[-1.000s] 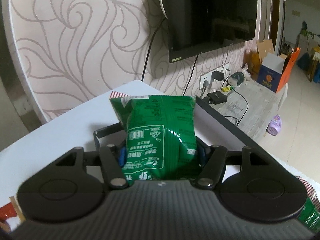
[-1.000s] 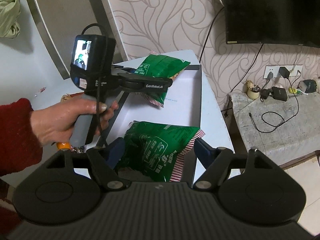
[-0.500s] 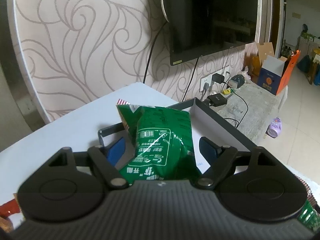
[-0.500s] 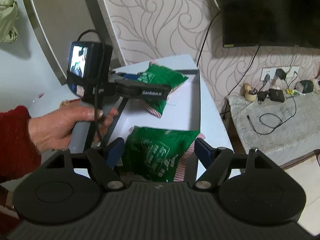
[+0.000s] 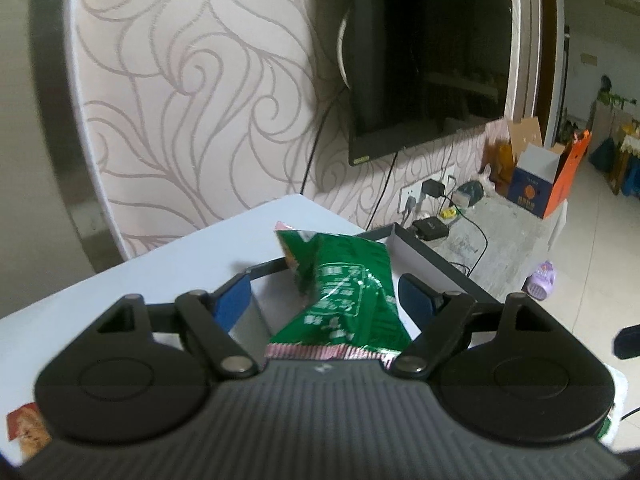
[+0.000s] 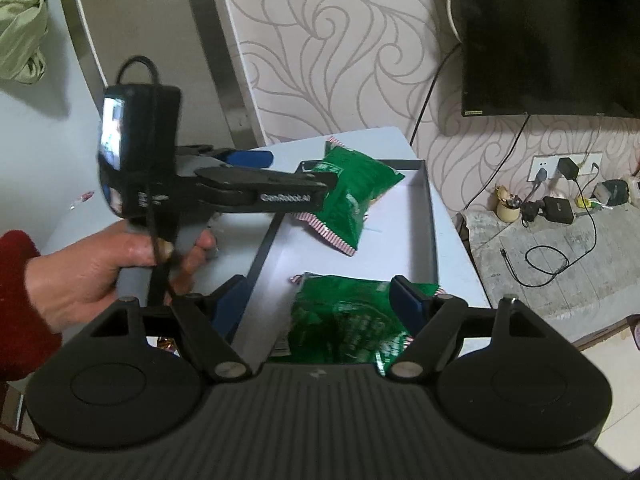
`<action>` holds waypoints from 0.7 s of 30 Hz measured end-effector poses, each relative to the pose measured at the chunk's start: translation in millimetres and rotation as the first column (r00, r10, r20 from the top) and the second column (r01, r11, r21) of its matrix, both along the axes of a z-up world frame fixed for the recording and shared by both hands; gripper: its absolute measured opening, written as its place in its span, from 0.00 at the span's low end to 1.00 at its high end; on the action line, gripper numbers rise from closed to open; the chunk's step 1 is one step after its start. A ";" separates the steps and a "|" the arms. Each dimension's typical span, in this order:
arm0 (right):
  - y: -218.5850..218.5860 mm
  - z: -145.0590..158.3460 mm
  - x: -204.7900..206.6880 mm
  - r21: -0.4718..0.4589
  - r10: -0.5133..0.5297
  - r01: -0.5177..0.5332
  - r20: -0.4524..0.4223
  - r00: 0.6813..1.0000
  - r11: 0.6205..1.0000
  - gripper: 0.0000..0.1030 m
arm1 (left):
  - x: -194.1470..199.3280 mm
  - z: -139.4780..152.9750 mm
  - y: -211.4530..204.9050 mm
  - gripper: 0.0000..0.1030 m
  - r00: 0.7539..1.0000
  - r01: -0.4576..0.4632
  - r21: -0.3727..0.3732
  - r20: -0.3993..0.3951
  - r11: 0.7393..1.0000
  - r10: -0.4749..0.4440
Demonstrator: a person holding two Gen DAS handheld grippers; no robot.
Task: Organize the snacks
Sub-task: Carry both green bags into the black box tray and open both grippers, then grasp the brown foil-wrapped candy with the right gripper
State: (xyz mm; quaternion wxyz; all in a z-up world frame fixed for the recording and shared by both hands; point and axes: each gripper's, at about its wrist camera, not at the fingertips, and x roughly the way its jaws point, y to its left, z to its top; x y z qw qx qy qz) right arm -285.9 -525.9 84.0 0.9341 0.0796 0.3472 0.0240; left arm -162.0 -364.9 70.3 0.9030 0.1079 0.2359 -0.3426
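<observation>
My left gripper (image 5: 324,300) has its jaws apart; they were just opening, and a green bag (image 5: 344,300) lies loose between them, not pinched. My right gripper (image 6: 324,300) is wide apart too, around a second bag (image 6: 348,320) at 6 o'clock in the tray (image 6: 430,216). The first bag sits at 12 o'clock. I think it could slide over the tray's edge, since one end leans on the rim. The near ends of both bags hide behind my grippers. The print is too blurry to read.
</observation>
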 end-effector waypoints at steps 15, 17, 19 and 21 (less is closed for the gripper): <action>51.4 -0.9 0.0 0.000 -0.067 0.067 0.000 0.998 0.998 0.79 | -42.9 32.6 149.2 0.80 0.998 -0.066 -0.126 -0.015 0.990 0.065; 61.6 -2.3 0.0 0.001 -0.061 0.061 0.009 0.998 0.998 0.79 | -50.8 33.0 171.5 0.80 0.997 -0.078 -0.132 -0.011 0.988 0.077; 73.3 -5.1 -0.9 0.011 -0.037 0.037 0.019 0.999 0.999 0.79 | -57.4 31.5 190.7 0.80 0.995 -0.097 -0.128 -0.011 0.987 0.097; 89.9 -9.1 -1.2 0.018 0.003 -0.004 0.028 1.000 1.000 0.79 | -65.8 26.5 209.2 0.80 0.994 -0.113 -0.119 -0.010 0.986 0.112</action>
